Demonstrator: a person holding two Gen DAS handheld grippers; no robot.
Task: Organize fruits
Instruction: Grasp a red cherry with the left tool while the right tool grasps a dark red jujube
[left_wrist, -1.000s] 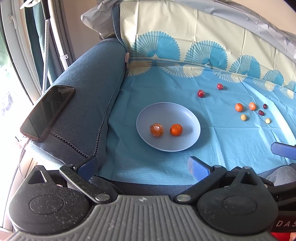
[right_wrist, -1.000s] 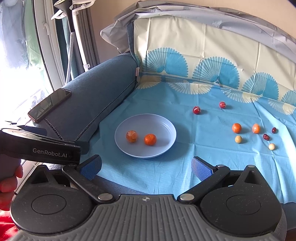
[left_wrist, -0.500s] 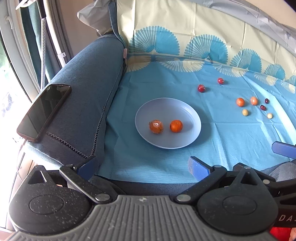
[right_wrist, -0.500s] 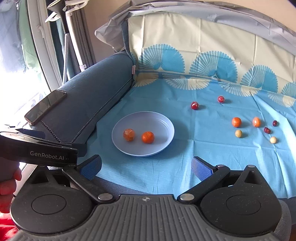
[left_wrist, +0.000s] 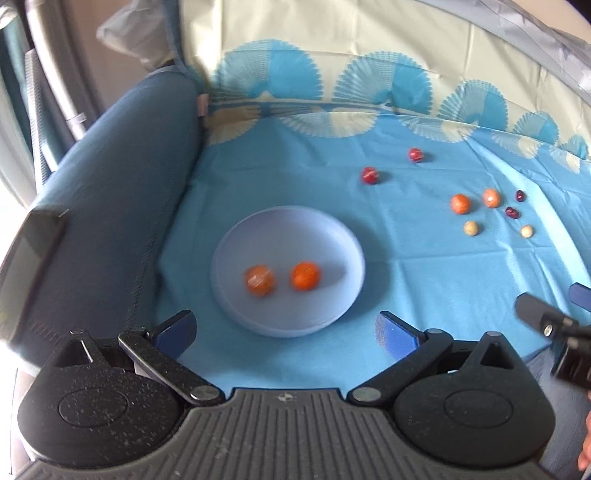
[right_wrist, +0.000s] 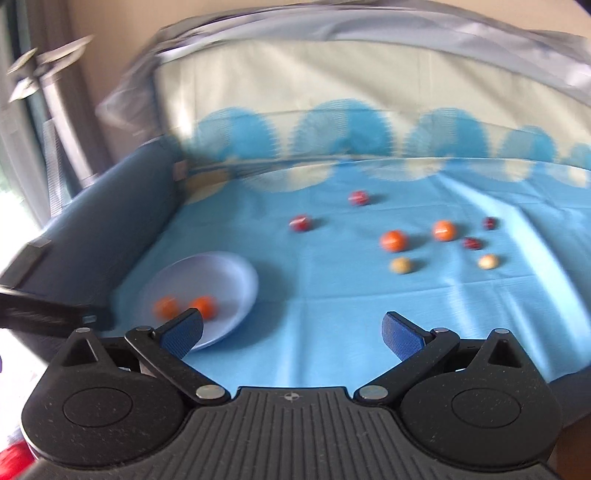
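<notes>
A pale blue plate sits on the blue cloth and holds two orange fruits. Several loose fruits lie on the cloth to its right: two red, two orange, two beige and two small dark red. My left gripper is open and empty just in front of the plate. My right gripper is open and empty, low over the cloth to the right of the plate.
A dark blue sofa arm runs along the left with a phone lying on it. The patterned cloth rises up the backrest behind. The right gripper's body shows at the left view's right edge.
Both grippers moved forward toward the cloth. The right gripper also swung to the right, so the plate now sits at its lower left and the loose fruits lie ahead. Both views are blurred.
</notes>
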